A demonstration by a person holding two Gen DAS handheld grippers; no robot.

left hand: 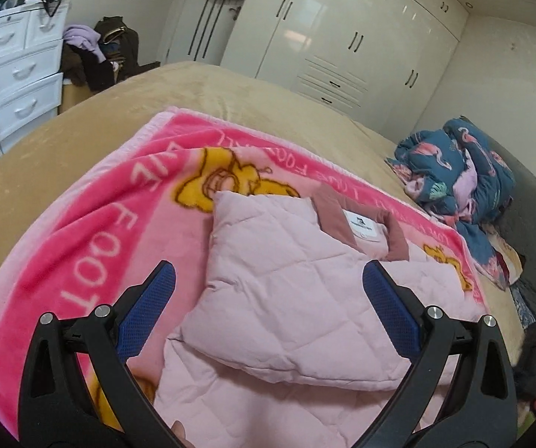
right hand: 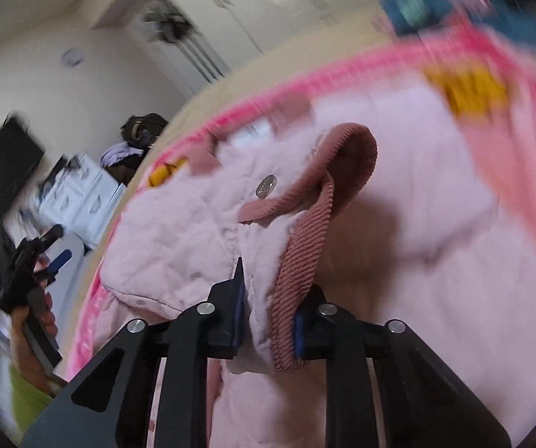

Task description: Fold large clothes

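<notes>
A pale pink quilted jacket [left hand: 286, 298] lies on a bright pink cartoon blanket [left hand: 92, 231] spread over a beige bed [left hand: 62, 156]. One part is folded across its body, and the dusty-pink collar with a white label [left hand: 365, 224] shows at the far end. My left gripper [left hand: 268, 267] hovers open above the folded part, holding nothing. In the blurred right wrist view, my right gripper [right hand: 275, 287] is shut on the sleeve end, at its ribbed dusty-pink cuff [right hand: 353, 156], which is raised off the jacket [right hand: 178, 224]. A metal snap [right hand: 266, 186] sits beside the cuff. The left gripper [right hand: 60, 242] appears at far left in a hand [right hand: 36, 321].
A bundle of dark blue flamingo-print bedding [left hand: 458, 171] lies at the bed's right edge. White drawers [left hand: 21, 71] and a heap of clothes [left hand: 96, 48] stand beyond the bed's left side. A glossy white wardrobe [left hand: 342, 37] fills the back wall.
</notes>
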